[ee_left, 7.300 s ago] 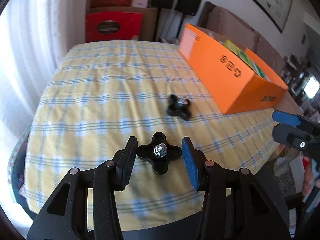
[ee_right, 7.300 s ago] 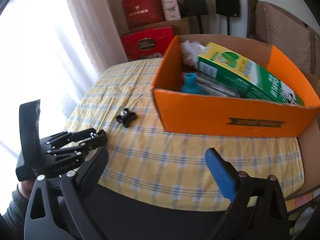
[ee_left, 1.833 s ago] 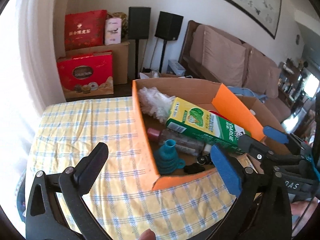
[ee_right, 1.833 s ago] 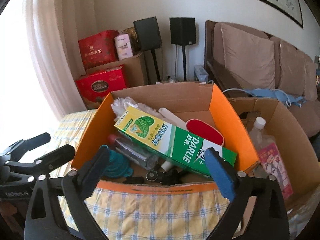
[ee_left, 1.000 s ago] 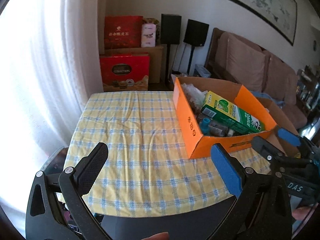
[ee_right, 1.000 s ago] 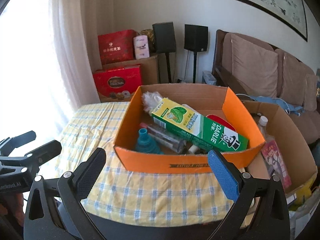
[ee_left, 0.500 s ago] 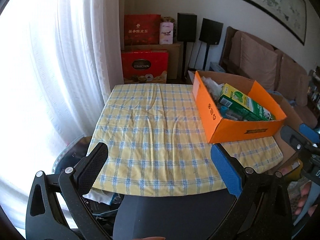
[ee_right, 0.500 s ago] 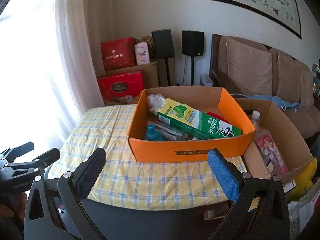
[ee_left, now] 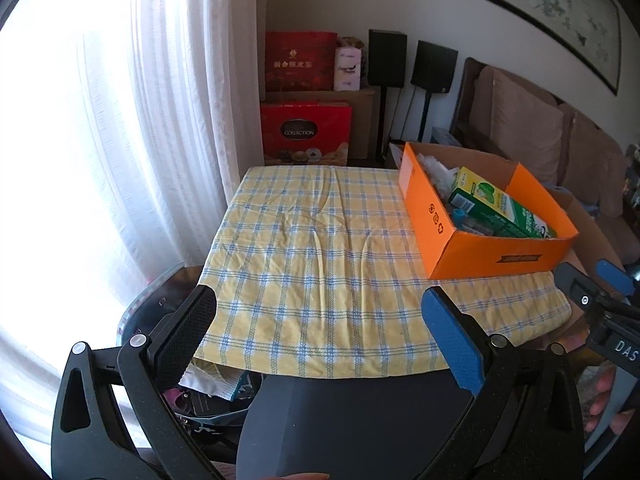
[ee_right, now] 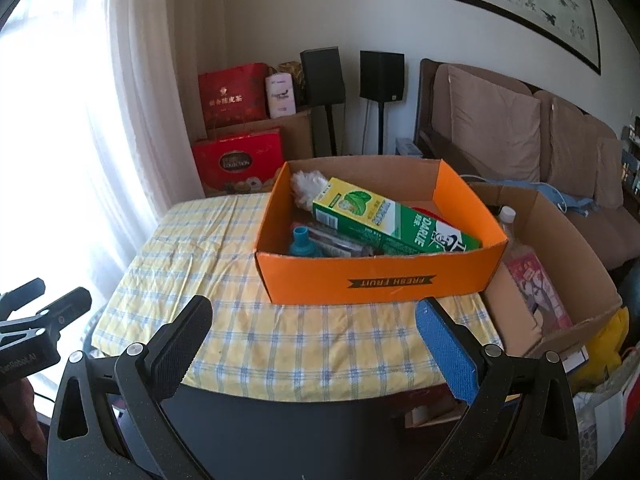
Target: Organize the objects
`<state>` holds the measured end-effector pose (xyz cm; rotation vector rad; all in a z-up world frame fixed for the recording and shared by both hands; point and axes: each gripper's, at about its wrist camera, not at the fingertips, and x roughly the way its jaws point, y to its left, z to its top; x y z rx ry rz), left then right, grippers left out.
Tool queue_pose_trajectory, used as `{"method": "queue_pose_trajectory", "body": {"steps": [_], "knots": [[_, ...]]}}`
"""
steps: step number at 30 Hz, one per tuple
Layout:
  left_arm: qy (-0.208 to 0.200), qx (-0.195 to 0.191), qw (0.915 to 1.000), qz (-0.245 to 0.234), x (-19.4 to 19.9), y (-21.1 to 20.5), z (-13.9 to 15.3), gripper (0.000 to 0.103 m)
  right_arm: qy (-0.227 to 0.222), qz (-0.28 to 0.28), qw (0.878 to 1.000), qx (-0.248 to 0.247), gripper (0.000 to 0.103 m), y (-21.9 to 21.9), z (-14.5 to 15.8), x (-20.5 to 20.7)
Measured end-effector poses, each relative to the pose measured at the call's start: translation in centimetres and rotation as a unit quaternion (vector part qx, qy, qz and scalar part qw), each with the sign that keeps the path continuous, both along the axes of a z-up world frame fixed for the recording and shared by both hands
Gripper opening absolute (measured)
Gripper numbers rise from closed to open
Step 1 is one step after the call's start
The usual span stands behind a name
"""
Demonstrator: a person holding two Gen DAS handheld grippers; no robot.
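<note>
Orange box (ee_right: 384, 280) on checked tablecloth (ee_left: 320, 248) — sofa (ee_right: 520, 132) behind.

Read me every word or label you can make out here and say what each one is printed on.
"FRESH FRUIT": orange box, upside down
"DARLIE": green carton
"COLLECTION": lower red gift box
"DAS": right claw, cut off at the frame edge
Recycling signs: orange box's short side
Chinese characters on the upper red gift box: too small to read

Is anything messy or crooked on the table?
Only small things: the green carton lies slanted across the other stuff in the orange box, and the checked tablecloth has a few wrinkles. Nothing looks spilled or broken.
</note>
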<state>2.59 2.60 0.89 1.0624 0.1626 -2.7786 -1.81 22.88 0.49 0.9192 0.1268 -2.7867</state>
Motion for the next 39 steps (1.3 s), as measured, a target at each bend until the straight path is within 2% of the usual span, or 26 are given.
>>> {"method": "queue_pose_trajectory", "body": {"steps": [39], "knots": [[0.003, -0.012, 0.9999, 0.010, 0.04, 0.11, -0.07, 0.103, 0.001, 0.000, 1.000, -0.002, 0.103, -0.39, 0.27, 0.21]]}}
